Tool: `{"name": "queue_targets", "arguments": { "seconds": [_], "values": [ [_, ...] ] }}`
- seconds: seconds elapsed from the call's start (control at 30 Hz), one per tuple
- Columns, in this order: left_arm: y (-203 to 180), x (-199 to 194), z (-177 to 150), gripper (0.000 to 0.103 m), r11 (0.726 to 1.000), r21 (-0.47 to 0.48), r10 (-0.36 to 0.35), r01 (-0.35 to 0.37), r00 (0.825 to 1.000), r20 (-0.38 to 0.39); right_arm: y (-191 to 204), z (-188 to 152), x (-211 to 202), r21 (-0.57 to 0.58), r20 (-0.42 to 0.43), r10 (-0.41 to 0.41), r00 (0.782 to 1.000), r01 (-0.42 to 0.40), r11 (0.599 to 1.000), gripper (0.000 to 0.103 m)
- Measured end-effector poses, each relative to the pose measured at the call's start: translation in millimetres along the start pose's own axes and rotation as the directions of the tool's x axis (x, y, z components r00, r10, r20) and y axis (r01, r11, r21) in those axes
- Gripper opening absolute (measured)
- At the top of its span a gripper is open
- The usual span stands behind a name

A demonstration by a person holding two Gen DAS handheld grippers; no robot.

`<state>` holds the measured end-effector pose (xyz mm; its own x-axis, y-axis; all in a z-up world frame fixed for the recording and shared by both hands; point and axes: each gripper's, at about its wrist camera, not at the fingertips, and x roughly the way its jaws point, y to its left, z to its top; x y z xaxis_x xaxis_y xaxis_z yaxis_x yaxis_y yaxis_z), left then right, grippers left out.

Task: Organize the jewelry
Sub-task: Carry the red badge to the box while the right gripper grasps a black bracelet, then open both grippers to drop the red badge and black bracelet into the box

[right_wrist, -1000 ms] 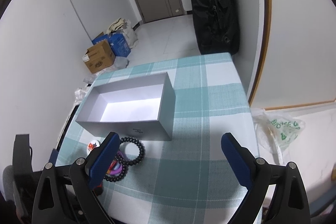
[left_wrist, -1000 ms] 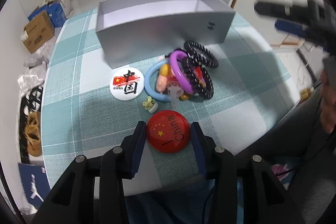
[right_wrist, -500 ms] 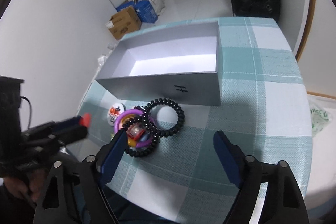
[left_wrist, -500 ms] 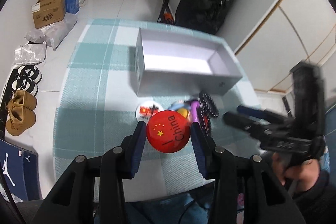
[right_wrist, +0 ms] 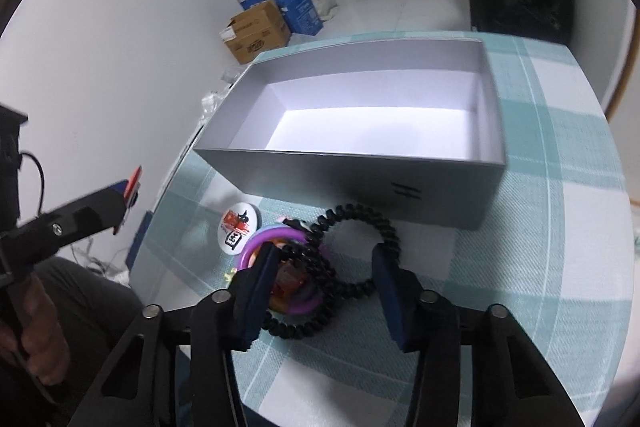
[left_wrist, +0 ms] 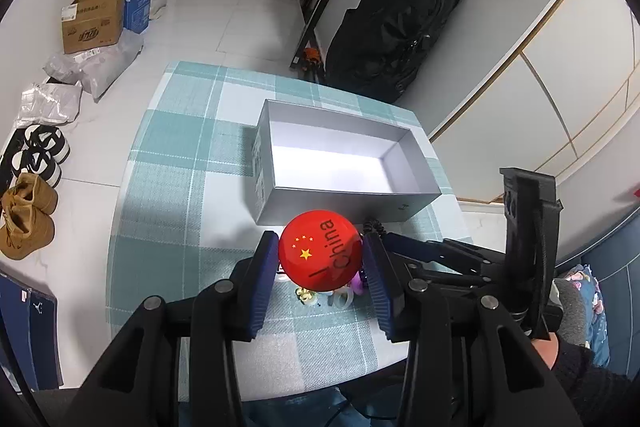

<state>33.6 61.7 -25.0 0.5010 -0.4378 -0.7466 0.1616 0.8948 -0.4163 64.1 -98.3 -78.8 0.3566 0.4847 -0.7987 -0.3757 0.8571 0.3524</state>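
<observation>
My left gripper [left_wrist: 320, 255] is shut on a round red "I China" badge [left_wrist: 320, 251], held above the table in front of the open grey box [left_wrist: 352, 191]. In the right wrist view that left gripper [right_wrist: 130, 189] hangs at the left with the badge edge-on. My right gripper [right_wrist: 326, 259] hovers low over the jewelry pile, jaws closing. Between them lie a black coil bracelet [right_wrist: 360, 217] and a black bead bracelet [right_wrist: 316, 323], with no firm pinch visible. A purple ring [right_wrist: 276, 235] and a white badge [right_wrist: 239, 230] lie beside them. The grey box [right_wrist: 360, 183] is empty.
A teal checked cloth [left_wrist: 172, 187] covers the round table. Small charms [left_wrist: 306, 295] lie under the held badge. On the floor are cardboard boxes [left_wrist: 92, 25], shoes [left_wrist: 28, 215] and a black backpack [left_wrist: 400, 27]. A person's hand [right_wrist: 36, 343] grips the left handle.
My left gripper lifted the red badge off the cloth and rolled. The right gripper came down toward the bracelets and its jaws narrowed.
</observation>
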Motion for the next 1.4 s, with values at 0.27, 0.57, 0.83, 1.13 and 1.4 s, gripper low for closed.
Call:
{"name": "queue_targets", "arguments": {
  "seconds": [0.27,0.57,0.83,1.13,1.4],
  "values": [
    [0.1,-0.2,1.4,0.037,1.000,-0.001,-0.006,0.006,1.000,0.001,-7.4,-0.3,-0.4,0.041,-0.018,0.055,0.998,-0.054,0.998,0.010],
    [-6.8,4.0,5.0,0.038,1.000,0.007,0.004,-0.004,1.000,0.006,-9.5,0.1,-14.6,0.083,0.014,0.125,0.992,-0.126,0.989,0.009],
    [-18.3,8.7,19.3,0.038,1.000,0.013,0.004,-0.005,1.000,0.026,-17.9,7.1,-51.3,0.129,0.133,0.229,0.964,-0.246,0.961,0.009],
    [-22.6,35.7,57.2,0.038,0.999,-0.027,-0.031,0.032,0.999,0.022,-18.1,50.1,-74.7,0.084,0.217,0.201,0.955,-0.223,0.971,0.009],
    [-8.3,70.1,73.0,0.038,0.994,-0.100,-0.058,0.053,0.998,-0.040,-45.4,65.9,-43.1,0.149,0.120,0.153,0.981,-0.170,0.974,0.011]
  ]
}}
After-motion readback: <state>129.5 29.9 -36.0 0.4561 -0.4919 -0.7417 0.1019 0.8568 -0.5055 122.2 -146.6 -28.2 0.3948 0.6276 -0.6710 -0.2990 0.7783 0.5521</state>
